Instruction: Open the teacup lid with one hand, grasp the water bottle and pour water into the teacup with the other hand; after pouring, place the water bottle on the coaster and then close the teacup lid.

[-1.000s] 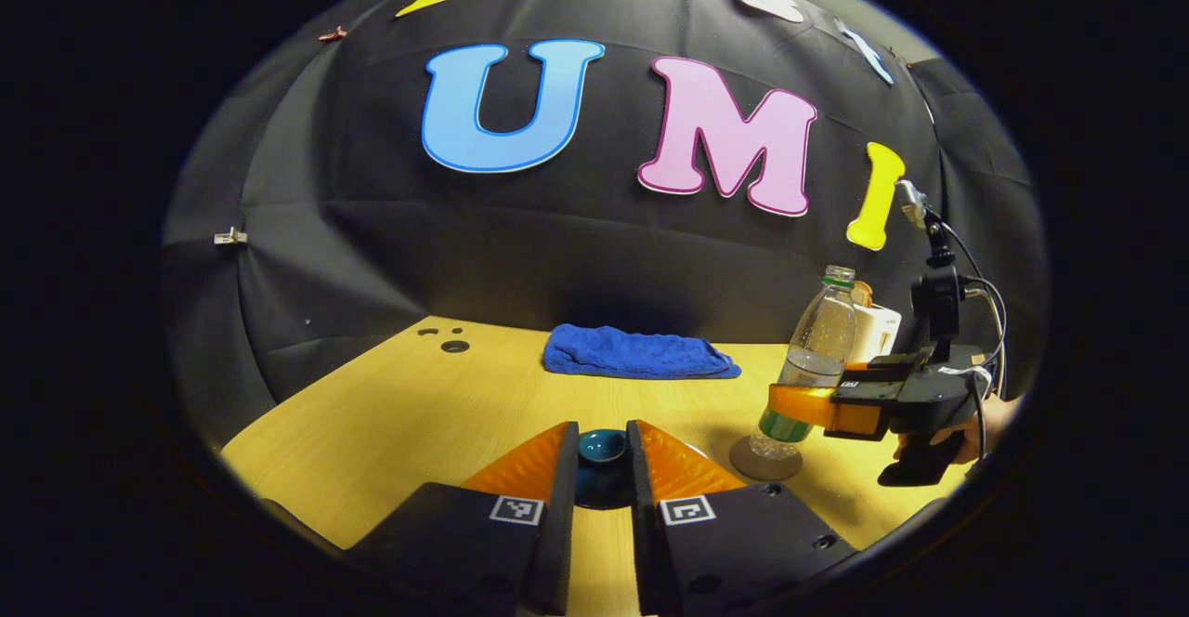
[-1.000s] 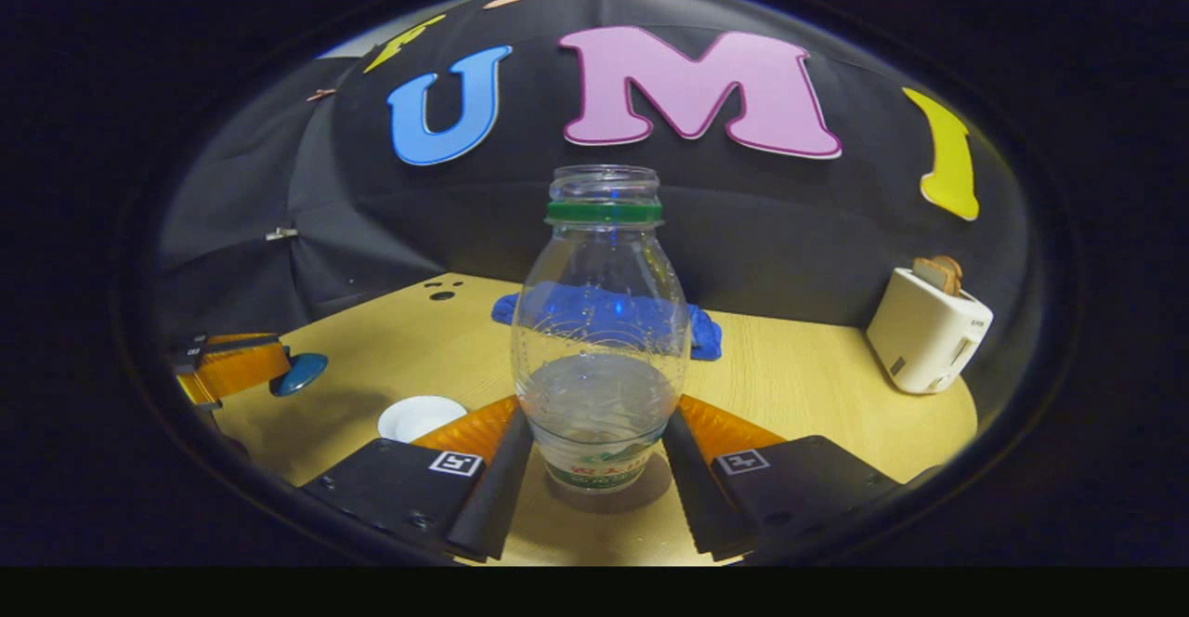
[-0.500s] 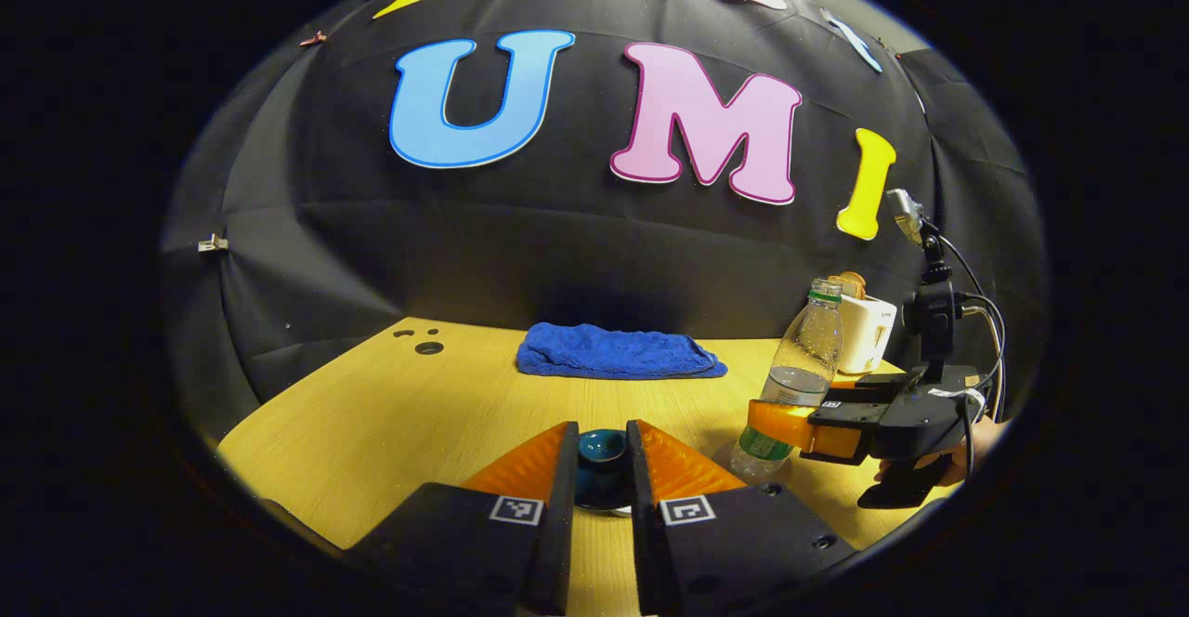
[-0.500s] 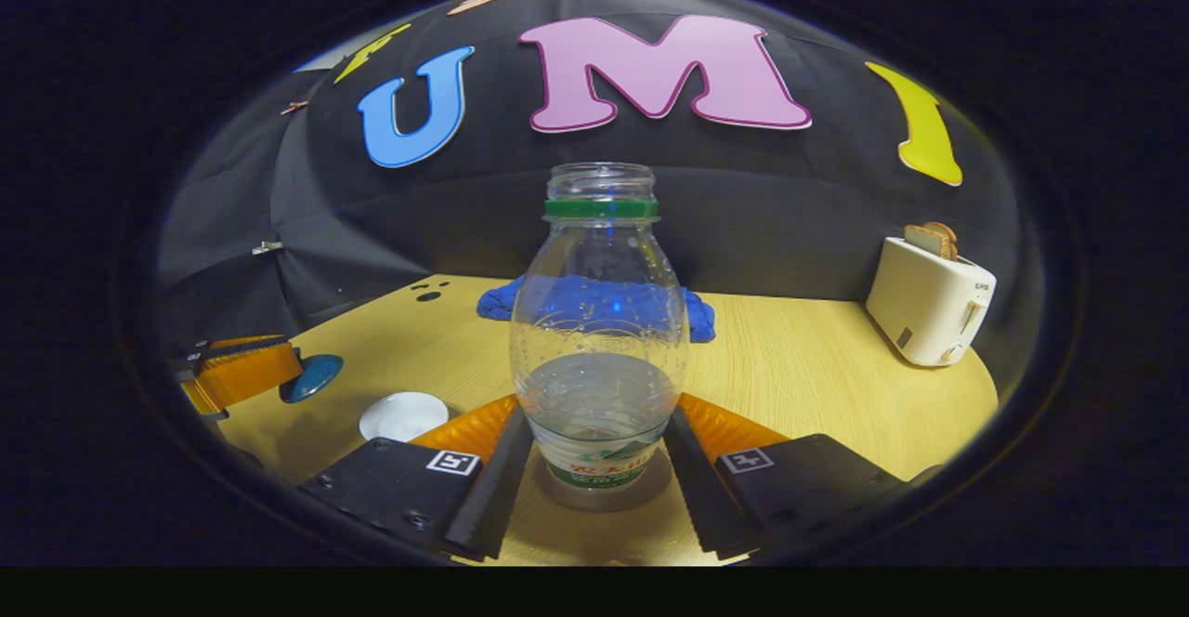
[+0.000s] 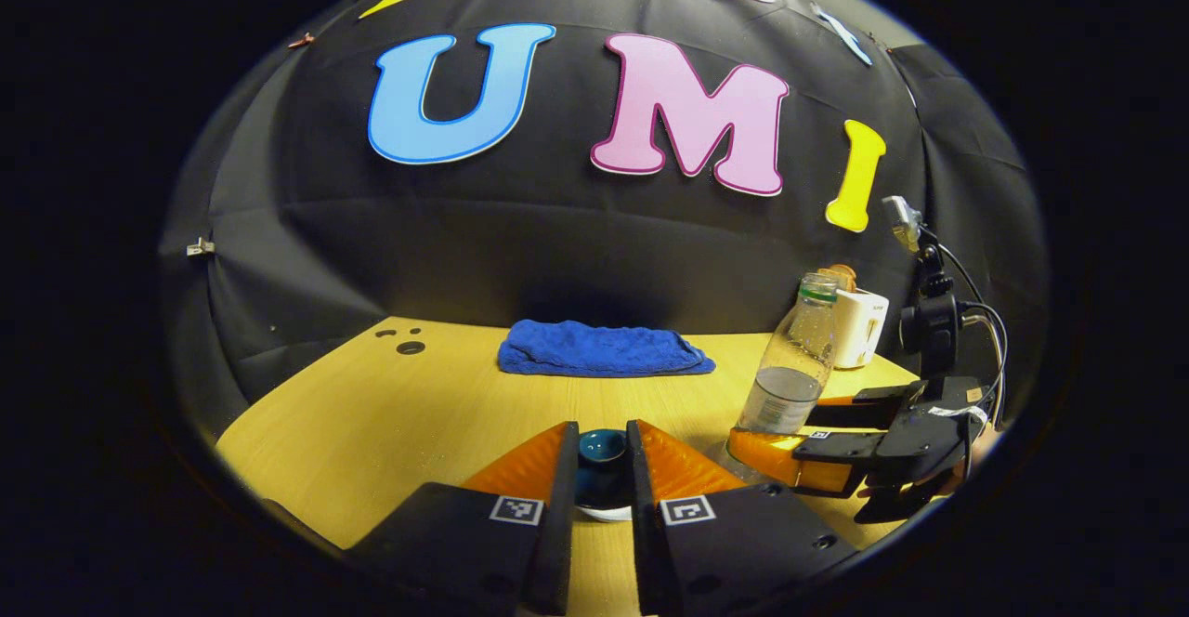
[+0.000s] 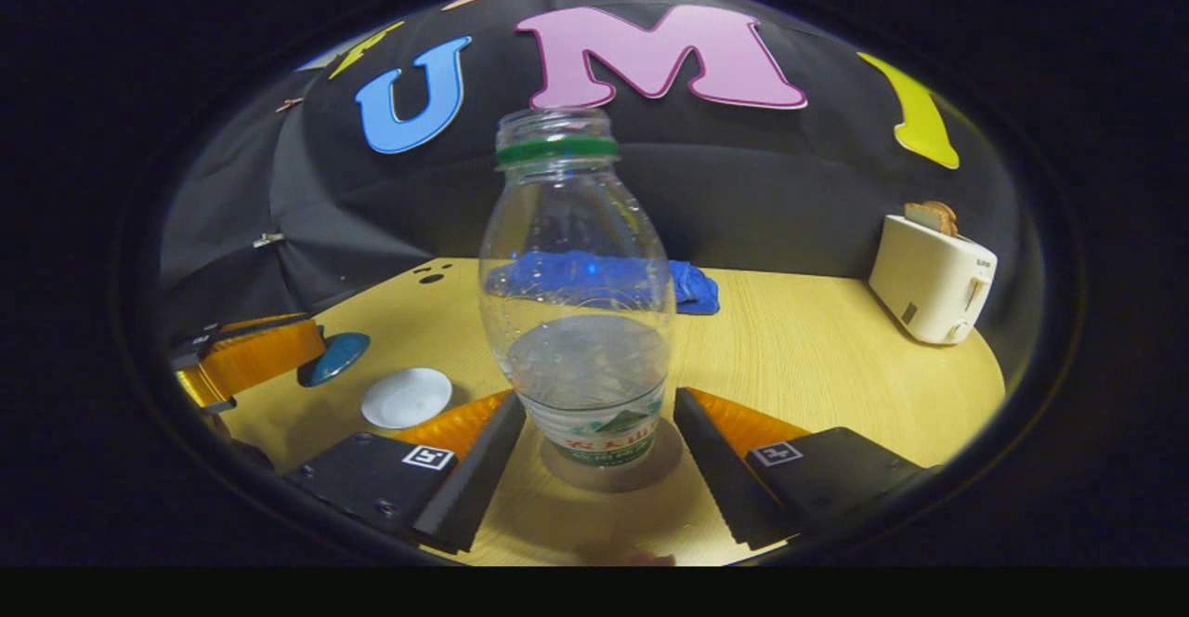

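My left gripper [image 5: 601, 427] is shut on the dark teal teacup lid [image 5: 602, 454] and holds it off the table. In the right gripper view the lid [image 6: 336, 358] hangs left of and beyond the white teacup [image 6: 406, 397], which stands uncovered. The clear water bottle [image 6: 578, 320], uncapped with a green neck ring and part full, stands upright on the round brown coaster [image 6: 615, 468]. My right gripper [image 6: 599, 401] is open, with a gap between each finger and the bottle. In the left gripper view the bottle [image 5: 788, 366] stands at the right with the right gripper [image 5: 778, 424] around its base.
A folded blue cloth [image 5: 604, 353] lies at the back of the wooden table [image 5: 390, 413]. A white toaster [image 6: 934, 278] holding bread stands at the back right. A hand holds the right gripper at the table's right edge.
The right gripper brought the bottle down onto the coaster and opened, letting go of it. The left gripper stays shut on the lid.
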`<state>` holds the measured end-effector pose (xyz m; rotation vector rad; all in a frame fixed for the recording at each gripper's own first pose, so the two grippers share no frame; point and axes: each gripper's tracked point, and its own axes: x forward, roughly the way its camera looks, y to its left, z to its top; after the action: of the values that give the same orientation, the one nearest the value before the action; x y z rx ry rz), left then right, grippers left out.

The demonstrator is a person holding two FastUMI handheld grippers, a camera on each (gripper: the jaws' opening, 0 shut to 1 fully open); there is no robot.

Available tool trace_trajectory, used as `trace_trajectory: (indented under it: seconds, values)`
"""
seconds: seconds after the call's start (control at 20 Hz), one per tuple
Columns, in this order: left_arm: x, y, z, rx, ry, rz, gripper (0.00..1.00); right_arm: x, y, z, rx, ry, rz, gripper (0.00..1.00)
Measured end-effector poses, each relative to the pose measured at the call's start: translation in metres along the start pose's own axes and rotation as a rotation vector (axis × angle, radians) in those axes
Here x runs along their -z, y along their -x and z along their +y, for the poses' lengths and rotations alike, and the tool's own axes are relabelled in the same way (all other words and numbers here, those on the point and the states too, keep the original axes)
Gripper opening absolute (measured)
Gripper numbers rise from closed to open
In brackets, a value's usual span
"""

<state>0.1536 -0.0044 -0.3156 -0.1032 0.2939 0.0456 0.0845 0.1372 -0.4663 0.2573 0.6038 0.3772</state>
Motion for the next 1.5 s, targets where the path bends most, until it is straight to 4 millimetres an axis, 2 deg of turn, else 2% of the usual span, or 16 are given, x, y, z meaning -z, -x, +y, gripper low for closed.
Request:
trace_trajectory:
  seconds: [0.2,0.45,0.5,0.55,0.8,0.85,0.95,1.0,1.05,1.25,1.4,1.5]
  values:
    - [0.010,-0.011,-0.007,0.016,-0.003,0.015,0.31,0.017,0.015,0.002,-0.004,-0.037,0.032,1.00]
    - [0.032,-0.025,-0.010,0.016,-0.034,0.041,0.31,0.028,0.053,0.002,0.005,-0.059,0.042,0.99]
    - [0.036,-0.028,-0.010,0.012,-0.048,0.046,0.27,0.030,0.061,0.002,0.004,-0.062,0.044,0.99]
    - [0.039,-0.032,-0.010,0.010,-0.063,0.051,0.31,0.030,0.067,0.001,0.007,-0.058,0.044,0.99]
    - [0.053,-0.041,-0.010,0.006,-0.102,0.075,0.31,0.022,0.085,-0.016,0.031,-0.031,0.034,0.99]
    - [0.054,-0.041,-0.011,0.003,-0.104,0.075,0.37,0.021,0.086,-0.019,0.033,-0.037,0.035,0.99]
    - [0.055,-0.042,-0.013,-0.008,-0.120,0.075,0.33,0.019,0.088,-0.023,0.038,-0.047,0.036,0.99]
    - [0.055,-0.042,-0.013,-0.011,-0.128,0.076,0.34,0.017,0.089,-0.024,0.042,-0.049,0.033,0.99]
    - [0.055,-0.042,-0.013,-0.016,-0.139,0.081,0.41,0.016,0.091,-0.024,0.046,-0.048,0.032,0.99]
    - [0.054,-0.033,-0.022,0.015,-0.141,0.118,0.96,0.003,0.101,-0.018,0.049,-0.046,0.014,0.99]
    - [0.031,-0.015,-0.028,0.024,-0.148,0.104,0.98,-0.019,0.115,-0.014,0.057,-0.023,-0.019,0.99]
    - [0.013,0.003,-0.029,0.032,-0.153,0.099,0.98,-0.041,0.128,-0.010,0.060,-0.019,-0.045,0.99]
